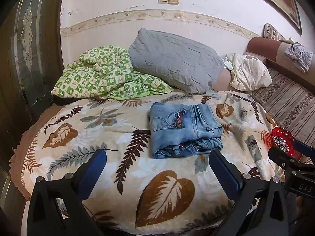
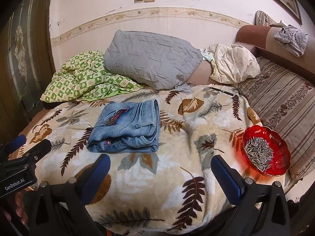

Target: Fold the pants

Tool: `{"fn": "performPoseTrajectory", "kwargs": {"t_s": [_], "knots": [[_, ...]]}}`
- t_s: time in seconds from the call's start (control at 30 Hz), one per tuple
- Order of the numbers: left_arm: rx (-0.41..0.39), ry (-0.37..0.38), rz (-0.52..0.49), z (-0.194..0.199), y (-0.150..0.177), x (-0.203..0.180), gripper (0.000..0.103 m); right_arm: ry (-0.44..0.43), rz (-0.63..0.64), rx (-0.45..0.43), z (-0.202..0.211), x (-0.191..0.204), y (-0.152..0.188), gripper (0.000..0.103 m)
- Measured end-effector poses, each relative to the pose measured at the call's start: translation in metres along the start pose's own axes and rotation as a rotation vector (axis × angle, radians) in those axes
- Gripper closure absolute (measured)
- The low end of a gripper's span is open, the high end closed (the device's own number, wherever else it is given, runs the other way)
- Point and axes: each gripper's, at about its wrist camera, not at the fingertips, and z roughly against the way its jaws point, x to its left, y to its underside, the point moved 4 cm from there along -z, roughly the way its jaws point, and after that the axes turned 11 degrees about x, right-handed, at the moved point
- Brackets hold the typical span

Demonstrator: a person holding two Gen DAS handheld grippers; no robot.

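Nearest the cameras, the left gripper (image 1: pixel 157 165) and the right gripper (image 2: pixel 160 167) hover above the front of the bed with jaws spread wide, nothing between the blue-padded fingers (image 1: pixel 224 174); each gripper also shows at the side of the other's view. Beneath them a plush blanket (image 2: pixel 157 186) printed with brown and grey leaves lies bare and curves down over the front edge. At the right, near the blanket's side edge, sits a scalloped red bowl (image 2: pixel 283 153) of translucent plastic holding striped sunflower seeds (image 2: pixel 258 152). Mid-bed, the jeans (image 1: pixel 183 129), faded blue denim, lie folded into a compact rectangle, the layered fold facing the grippers, a dark patch on top, open blanket on all four sides. Beyond them a thin dark pen (image 2: pixel 221 90) rests near the blanket's far edge. Farther back, a crumpled green checked quilt (image 1: pixel 102 74), a puffy quilted grey pillow (image 1: pixel 173 61) and a cream cloth bundle (image 1: pixel 248 71) crowd the wall. A striped sofa (image 2: pixel 285 102) bounds the right side; a dark panelled door (image 1: pixel 29 45) the left.
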Motion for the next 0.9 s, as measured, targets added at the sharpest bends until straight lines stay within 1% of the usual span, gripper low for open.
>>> {"fn": "performPoseTrajectory", "kwargs": {"t_s": [0.9], "knots": [[0.001,0.001,-0.001,0.0006,0.0018,-0.002,0.0,0.005,0.002,0.003,-0.0014,0.0019,0.001,0.0]]}}
